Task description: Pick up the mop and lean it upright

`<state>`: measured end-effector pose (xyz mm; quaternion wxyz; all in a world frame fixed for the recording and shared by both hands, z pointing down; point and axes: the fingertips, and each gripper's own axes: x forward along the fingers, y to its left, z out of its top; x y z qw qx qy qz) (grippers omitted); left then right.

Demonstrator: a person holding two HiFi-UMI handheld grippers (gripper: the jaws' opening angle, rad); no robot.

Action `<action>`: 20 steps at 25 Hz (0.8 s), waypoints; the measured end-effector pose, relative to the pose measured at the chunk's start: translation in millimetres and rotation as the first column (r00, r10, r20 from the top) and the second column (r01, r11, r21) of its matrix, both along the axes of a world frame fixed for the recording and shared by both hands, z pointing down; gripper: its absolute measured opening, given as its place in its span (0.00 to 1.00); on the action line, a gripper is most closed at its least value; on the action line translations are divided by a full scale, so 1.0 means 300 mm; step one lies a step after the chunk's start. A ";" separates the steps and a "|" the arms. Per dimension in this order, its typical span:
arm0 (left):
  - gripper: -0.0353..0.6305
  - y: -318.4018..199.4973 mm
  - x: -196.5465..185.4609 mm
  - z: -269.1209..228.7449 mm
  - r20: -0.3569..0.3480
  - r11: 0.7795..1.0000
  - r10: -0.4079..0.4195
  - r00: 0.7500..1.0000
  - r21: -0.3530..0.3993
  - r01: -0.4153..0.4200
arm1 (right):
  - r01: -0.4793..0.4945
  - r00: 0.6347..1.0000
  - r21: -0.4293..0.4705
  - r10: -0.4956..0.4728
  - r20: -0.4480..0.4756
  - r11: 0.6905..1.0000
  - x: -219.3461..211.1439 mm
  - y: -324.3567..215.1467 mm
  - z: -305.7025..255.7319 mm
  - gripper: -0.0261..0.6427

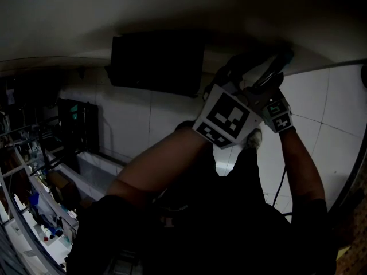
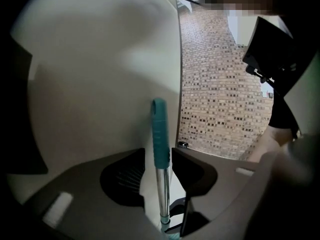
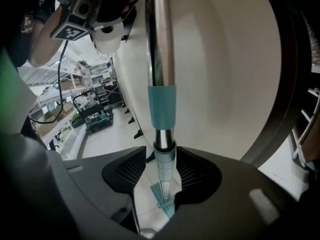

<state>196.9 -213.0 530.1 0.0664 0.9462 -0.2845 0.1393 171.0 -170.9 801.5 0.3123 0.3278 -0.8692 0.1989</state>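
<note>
Mop (image 2: 160,134) standing upright against the wall (image 2: 100,74), its head (image 3: 165,204) on the floor (image 3: 95,139) at the wall's foot; left gripper (image 2: 157,156) and right gripper (image 3: 162,156) both straddle the pole (image 3: 161,59) with jaws apart, so seemingly only withdrawal remains.

My mop (image 2: 160,134) shows a teal grip above a chrome shaft. The wall (image 2: 100,59) is cream, the brickwork (image 2: 220,84) tan speckled with brown. The marker cube (image 1: 228,116) has black-and-white squares, and the floor (image 1: 327,113) has white tiles.
</note>
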 end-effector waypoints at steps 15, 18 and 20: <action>0.34 0.047 -0.035 -0.058 -0.022 0.999 -0.030 0.999 0.012 0.030 | -0.094 0.995 0.010 0.094 0.019 0.996 0.101 0.042 -0.105 0.37; 0.34 0.058 -0.062 -0.115 -0.059 0.999 -0.038 0.998 0.018 0.039 | -0.121 0.991 0.045 0.119 0.055 0.992 0.137 0.051 -0.212 0.33; 0.33 0.073 -0.082 -0.173 -0.092 0.999 -0.040 0.995 0.018 0.041 | -0.157 0.984 0.068 0.150 0.097 0.985 0.169 0.059 -0.315 0.28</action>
